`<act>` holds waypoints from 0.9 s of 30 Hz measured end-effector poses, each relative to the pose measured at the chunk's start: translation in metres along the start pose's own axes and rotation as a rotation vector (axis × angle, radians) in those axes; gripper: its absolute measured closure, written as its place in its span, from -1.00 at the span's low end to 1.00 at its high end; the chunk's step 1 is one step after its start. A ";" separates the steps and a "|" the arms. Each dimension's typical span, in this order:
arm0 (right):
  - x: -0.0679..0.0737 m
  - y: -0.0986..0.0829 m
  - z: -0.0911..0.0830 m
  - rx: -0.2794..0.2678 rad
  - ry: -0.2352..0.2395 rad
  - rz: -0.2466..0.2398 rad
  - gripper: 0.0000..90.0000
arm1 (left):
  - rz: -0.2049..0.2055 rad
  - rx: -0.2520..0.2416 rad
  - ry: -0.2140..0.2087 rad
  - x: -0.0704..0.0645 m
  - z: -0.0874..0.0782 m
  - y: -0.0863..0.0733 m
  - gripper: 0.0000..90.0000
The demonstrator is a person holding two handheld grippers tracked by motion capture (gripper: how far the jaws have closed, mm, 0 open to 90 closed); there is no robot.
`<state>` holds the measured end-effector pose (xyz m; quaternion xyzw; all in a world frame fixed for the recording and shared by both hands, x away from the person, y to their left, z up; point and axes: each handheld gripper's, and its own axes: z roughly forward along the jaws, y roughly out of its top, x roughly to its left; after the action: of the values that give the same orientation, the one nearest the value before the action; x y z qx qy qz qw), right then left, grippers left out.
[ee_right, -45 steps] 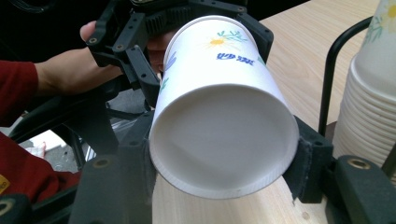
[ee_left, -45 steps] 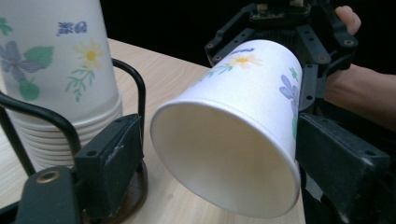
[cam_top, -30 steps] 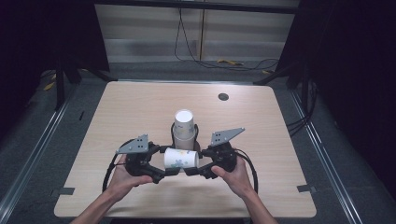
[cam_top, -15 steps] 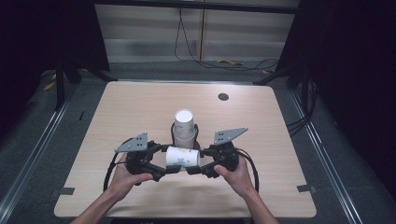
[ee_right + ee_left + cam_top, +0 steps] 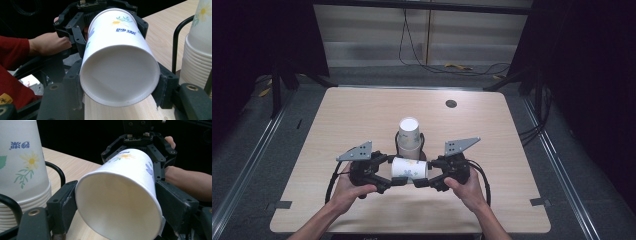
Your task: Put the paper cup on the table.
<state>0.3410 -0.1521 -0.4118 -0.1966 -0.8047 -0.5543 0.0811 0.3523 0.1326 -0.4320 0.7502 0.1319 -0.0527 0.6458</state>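
Both grippers are closed on a single paper cup [image 5: 408, 169], which is held lying on its side just above the table [image 5: 362, 115], near its front edge. From the high view, the left gripper [image 5: 382, 174] is seen at the cup's left end and the right gripper [image 5: 431, 176] at its right end, each carried in one of the person's hands. In the left gripper view, the cup's open mouth [image 5: 117, 205] is turned toward the camera and is pinched at the rim between the two black jaws; at the far end the right gripper is seen clamped around the narrower base. In the right gripper view, the cup's recessed bottom [image 5: 120, 75] is faced by the camera and is squeezed between that gripper's jaws, with the left gripper [image 5: 82, 22] closed on the far end. A flower print and blue characters are borne on the cup's wall. Just behind the held cup, a stack of upturned paper cups [image 5: 409, 134] is kept upright in a black wire holder [image 5: 398, 146]. A small dark round disc [image 5: 451, 104] is set in the table toward its far right.
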 end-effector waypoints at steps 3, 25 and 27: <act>-0.002 -0.001 -0.001 -0.015 0.013 0.010 -0.17 | -0.010 -0.007 -0.009 0.001 0.000 0.001 -0.46; 0.000 -0.003 0.008 0.068 -0.101 -0.026 -0.68 | 0.034 0.061 0.020 -0.001 -0.010 0.005 -0.35; 0.000 -0.004 0.008 0.068 -0.112 -0.026 -0.70 | 0.040 0.059 0.024 -0.001 -0.011 0.006 -0.34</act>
<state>0.3405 -0.1454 -0.4180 -0.2139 -0.8287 -0.5159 0.0355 0.3518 0.1425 -0.4246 0.7720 0.1231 -0.0345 0.6227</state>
